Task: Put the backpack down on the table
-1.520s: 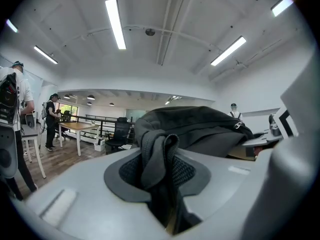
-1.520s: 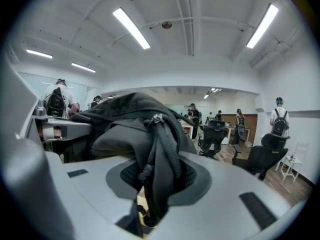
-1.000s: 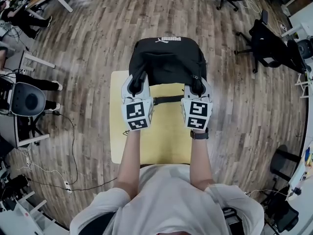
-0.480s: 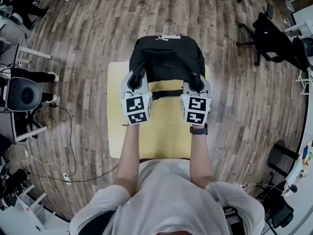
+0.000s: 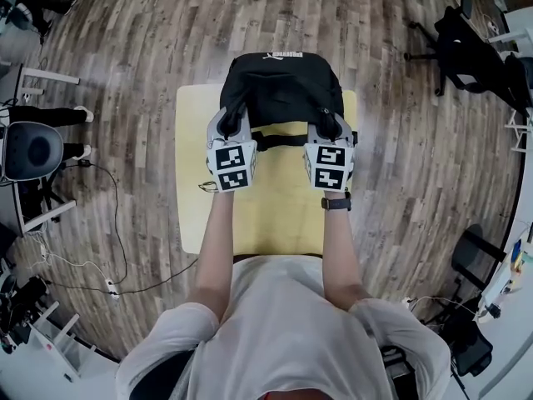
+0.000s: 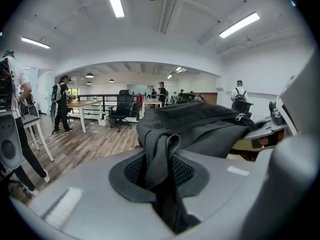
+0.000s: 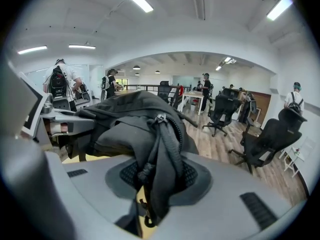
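Note:
A black backpack (image 5: pixel 281 90) hangs over the far half of the small yellow table (image 5: pixel 275 215); whether its base touches the top I cannot tell. My left gripper (image 5: pixel 231 129) is shut on a fold of the backpack's fabric (image 6: pixel 159 156) at its near left corner. My right gripper (image 5: pixel 331 127) is shut on the zipped edge of the backpack (image 7: pixel 162 154) at its near right corner. A black strap (image 5: pixel 279 140) runs between the two grippers. The far side of the bag is hidden behind its own top.
Wooden floor (image 5: pixel 133 82) surrounds the table. A black office chair (image 5: pixel 479 52) stands at the far right, a grey round-backed chair (image 5: pixel 33 152) at the left, with cables (image 5: pixel 108 248) on the floor. Several people stand in the room (image 6: pixel 62 104).
Both grippers have sunk with the backpack toward the table. The bag now covers more of the table's far edge. The grips have not changed.

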`<state>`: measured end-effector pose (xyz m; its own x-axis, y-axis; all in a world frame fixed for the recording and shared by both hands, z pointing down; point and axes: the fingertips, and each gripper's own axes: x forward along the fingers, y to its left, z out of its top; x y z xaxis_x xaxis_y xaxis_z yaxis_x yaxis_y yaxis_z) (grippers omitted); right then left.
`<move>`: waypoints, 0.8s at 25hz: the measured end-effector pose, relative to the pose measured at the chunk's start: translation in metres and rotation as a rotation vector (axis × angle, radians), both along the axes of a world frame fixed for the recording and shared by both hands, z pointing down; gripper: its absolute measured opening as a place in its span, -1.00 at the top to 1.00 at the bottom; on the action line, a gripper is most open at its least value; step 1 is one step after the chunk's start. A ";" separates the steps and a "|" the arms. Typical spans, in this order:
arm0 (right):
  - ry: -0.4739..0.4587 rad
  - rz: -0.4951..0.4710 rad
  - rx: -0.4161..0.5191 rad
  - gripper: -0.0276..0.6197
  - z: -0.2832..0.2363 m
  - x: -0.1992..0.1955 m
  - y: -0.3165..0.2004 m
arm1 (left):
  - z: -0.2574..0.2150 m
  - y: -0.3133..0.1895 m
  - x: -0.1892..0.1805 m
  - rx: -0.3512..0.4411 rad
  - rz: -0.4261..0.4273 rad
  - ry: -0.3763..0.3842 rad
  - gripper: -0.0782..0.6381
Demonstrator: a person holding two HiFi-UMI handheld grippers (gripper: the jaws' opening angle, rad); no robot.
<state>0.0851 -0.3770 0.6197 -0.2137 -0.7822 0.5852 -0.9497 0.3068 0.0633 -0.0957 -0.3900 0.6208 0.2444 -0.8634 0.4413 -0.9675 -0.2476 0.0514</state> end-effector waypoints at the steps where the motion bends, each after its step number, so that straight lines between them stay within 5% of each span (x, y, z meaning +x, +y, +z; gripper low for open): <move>1: 0.000 -0.004 -0.009 0.57 0.005 0.000 0.000 | 0.005 0.000 0.000 -0.011 0.006 -0.005 0.61; 20: 0.005 -0.024 -0.171 0.57 0.087 0.004 0.023 | 0.089 0.018 0.007 -0.169 0.026 -0.023 0.61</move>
